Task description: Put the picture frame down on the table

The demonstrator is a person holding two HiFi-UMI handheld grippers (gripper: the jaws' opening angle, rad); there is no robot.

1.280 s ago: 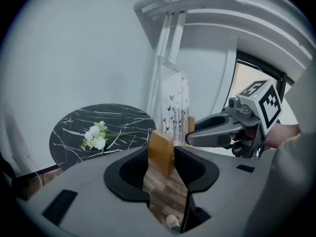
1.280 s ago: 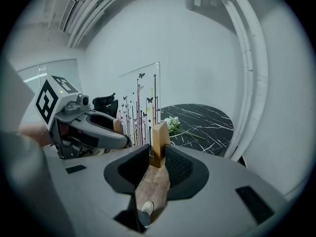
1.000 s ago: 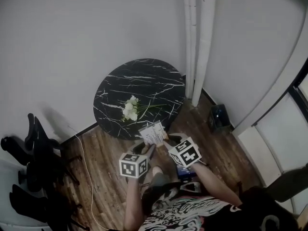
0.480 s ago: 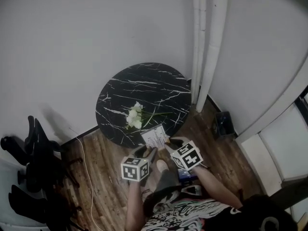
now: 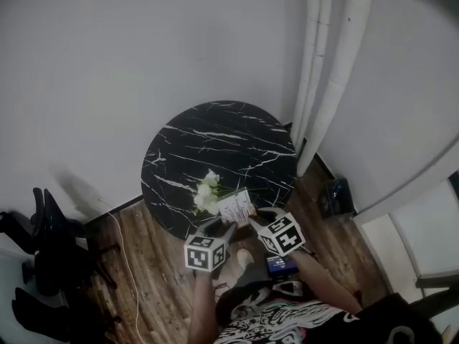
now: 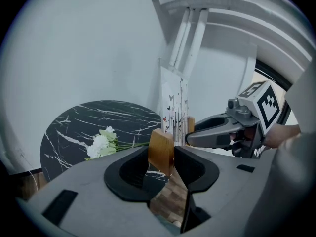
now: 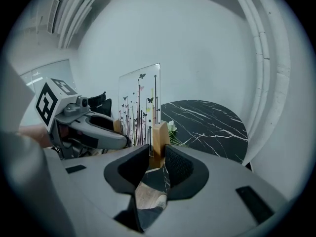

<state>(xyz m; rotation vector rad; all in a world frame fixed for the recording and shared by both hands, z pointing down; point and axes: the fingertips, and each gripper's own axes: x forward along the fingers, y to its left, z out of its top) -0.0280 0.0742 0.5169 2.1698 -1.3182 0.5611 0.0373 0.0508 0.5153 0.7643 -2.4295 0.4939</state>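
Nothing is placed yet: left gripper (image 6: 162, 157) and right gripper (image 7: 158, 157) each pinch the clear wooden-footed picture frame (image 5: 236, 206) at the round black marble table (image 5: 215, 138) edge.

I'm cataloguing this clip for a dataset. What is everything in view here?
Table: one, black marble, round, by the wall.
Flowers: one bunch, white, on the table near its front edge.
Frame: one, clear panel with wooden feet, upright at the table's front edge.
Pipes: several, white, right of the table.
Chairs: black, count unclear, far left.
Box: one, dark, on the floor at right.
Cable: one, pale, on the floor at left.
Left gripper, right gripper: grey, each shut on a frame foot.
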